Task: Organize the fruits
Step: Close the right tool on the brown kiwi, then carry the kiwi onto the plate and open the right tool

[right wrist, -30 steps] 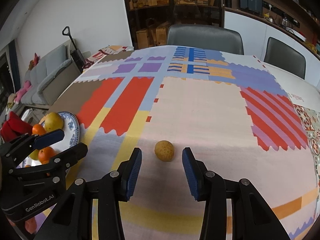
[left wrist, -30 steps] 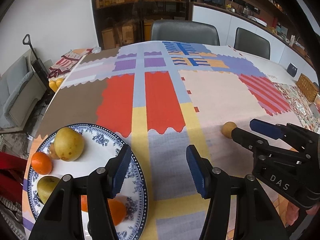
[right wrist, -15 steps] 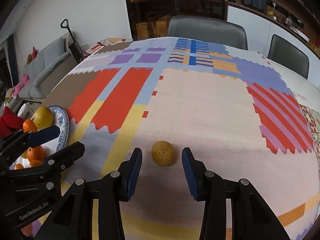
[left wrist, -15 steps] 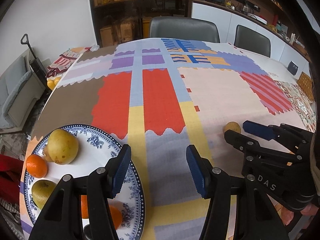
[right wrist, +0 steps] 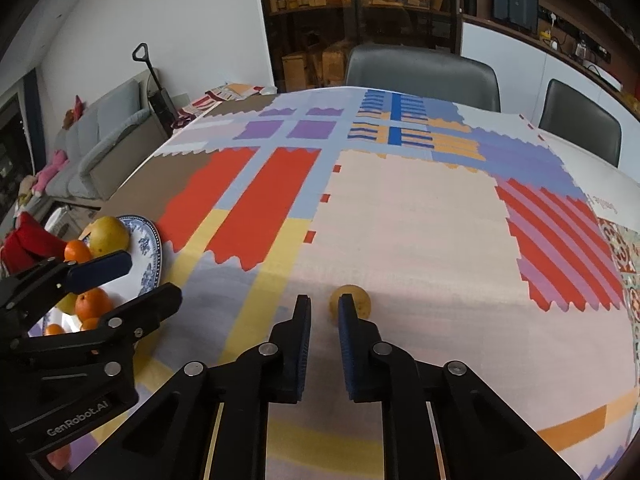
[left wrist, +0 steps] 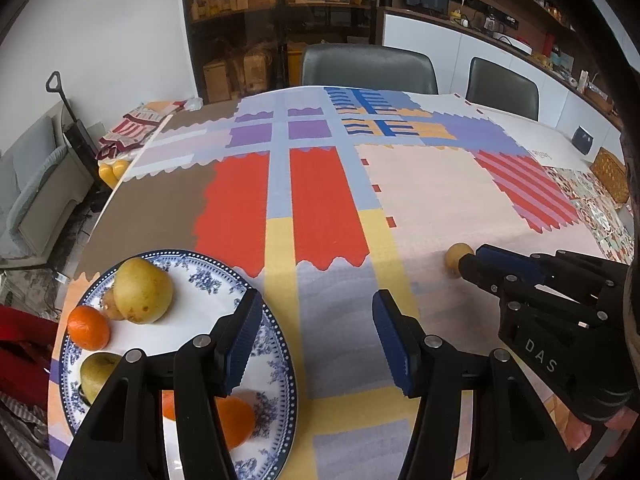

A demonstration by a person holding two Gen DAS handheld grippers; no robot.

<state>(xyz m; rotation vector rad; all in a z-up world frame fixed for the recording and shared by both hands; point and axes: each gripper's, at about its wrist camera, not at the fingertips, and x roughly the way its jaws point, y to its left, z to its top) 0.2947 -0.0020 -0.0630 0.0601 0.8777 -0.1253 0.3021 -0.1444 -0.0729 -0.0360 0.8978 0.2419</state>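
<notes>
We hold two claws over a table covered by a patchwork tablecloth. A moment ago the right gripper stood wide, with a small tan fruit just ahead of its gap. Now its jaws are drawn almost together with nothing between them. The fruit lies on the cloth just past the tips, partly hidden behind the right-hand blue pad and apparently touching it. We judge that the grab has closed short of the fruit, so it likely needs reopening and a further reach.

The left gripper has not changed. It hangs half open and empty over the near edge of the blue-patterned plate, where a pear and oranges already rest, well apart from the stray fruit.
</notes>
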